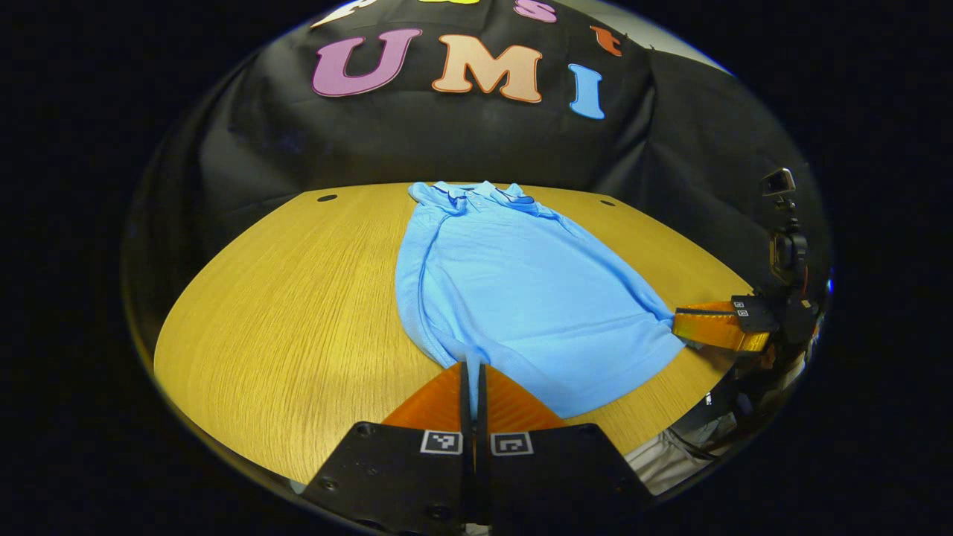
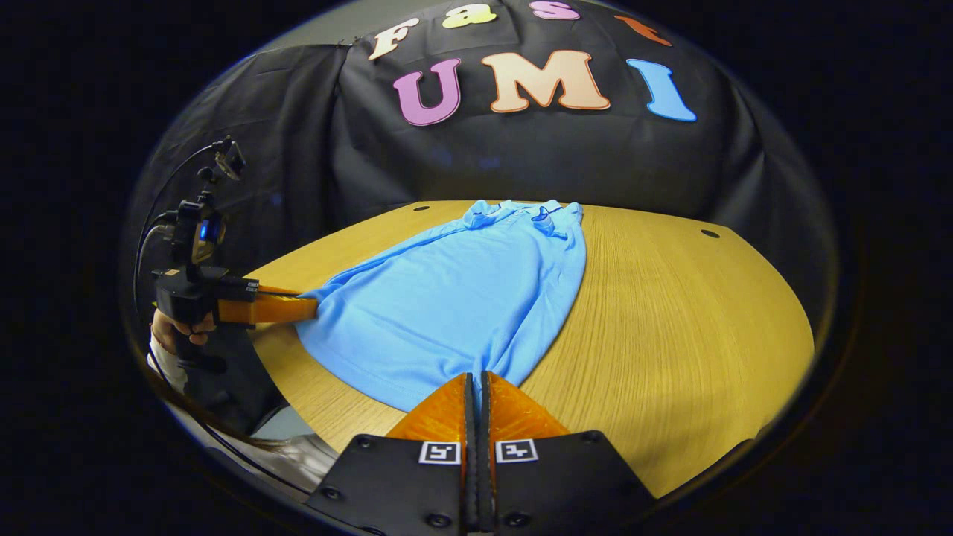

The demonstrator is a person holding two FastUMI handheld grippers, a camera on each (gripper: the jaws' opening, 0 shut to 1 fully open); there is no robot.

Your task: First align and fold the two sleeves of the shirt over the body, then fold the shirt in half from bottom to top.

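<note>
Lying on the desk (image 1: 283,298) with sleeves already folded in, the shirt (image 1: 514,298) runs lengthwise from hem to far collar. Each tool, left (image 1: 472,372) and right (image 2: 475,383), is clenched on a near hem corner, so the fold goes straight forward.

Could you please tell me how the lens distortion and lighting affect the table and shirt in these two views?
In the left gripper view, the fisheye bends the round-looking wooden table edge into a curve, and the light blue polo shirt is evenly lit and sharp. In the right gripper view, the table bulges likewise, a soft sheen lies on the wood at right, and the shirt shows no glare.
</note>
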